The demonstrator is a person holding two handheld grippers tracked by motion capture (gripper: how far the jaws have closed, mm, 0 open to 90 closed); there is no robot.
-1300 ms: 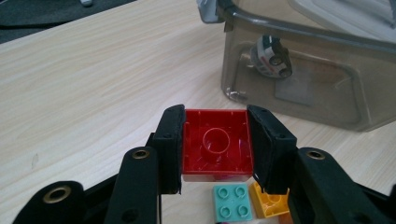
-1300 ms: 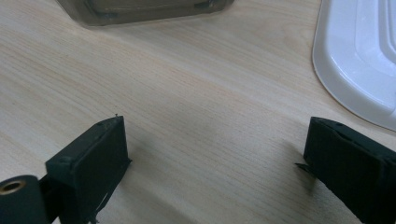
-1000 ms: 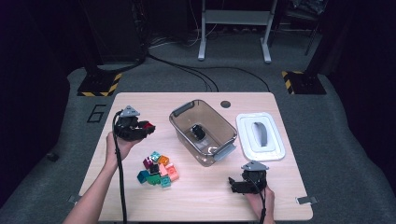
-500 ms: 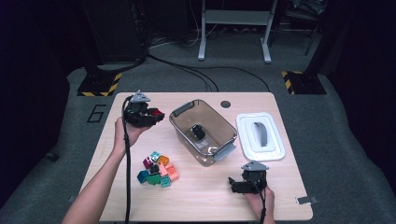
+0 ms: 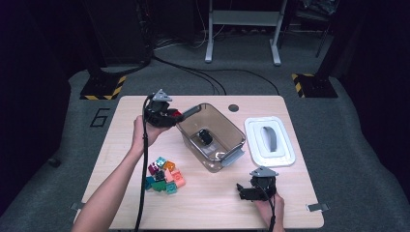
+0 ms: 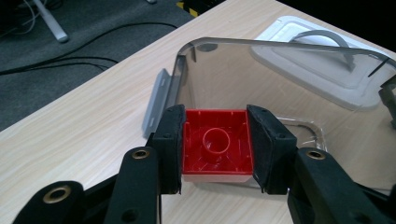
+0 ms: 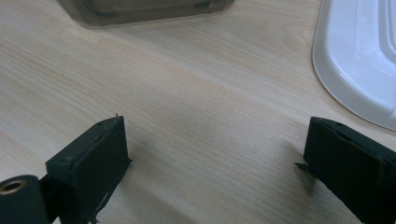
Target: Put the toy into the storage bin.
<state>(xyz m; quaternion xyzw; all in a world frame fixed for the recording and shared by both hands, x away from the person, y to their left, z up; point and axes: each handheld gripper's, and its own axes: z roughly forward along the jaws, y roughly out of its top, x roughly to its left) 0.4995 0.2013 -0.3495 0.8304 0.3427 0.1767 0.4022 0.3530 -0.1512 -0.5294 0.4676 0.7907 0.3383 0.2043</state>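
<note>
My left gripper (image 5: 175,116) is shut on a red brick (image 6: 215,145), hollow underside facing the camera, held just short of the near corner of the clear plastic bin (image 6: 243,65). In the high view the same bin (image 5: 191,128) sits mid-table with a black brick (image 5: 205,137) inside. A pile of several coloured bricks (image 5: 164,175) lies on the table (image 5: 116,125) below the left hand. My right gripper (image 5: 243,190) rests near the table's front right, and in its own view its jaws stand wide open (image 7: 212,154) over bare wood.
The bin's white lid (image 5: 269,141) with a grey handle lies to the right of the bin, also seen as the white lid (image 7: 355,60). A dark round hole (image 5: 234,108) marks the table's far edge. Cables trail from both grippers.
My left gripper has carried the red brick up and to the right, from above the brick pile to the bin's left corner. The right gripper has stayed put.
</note>
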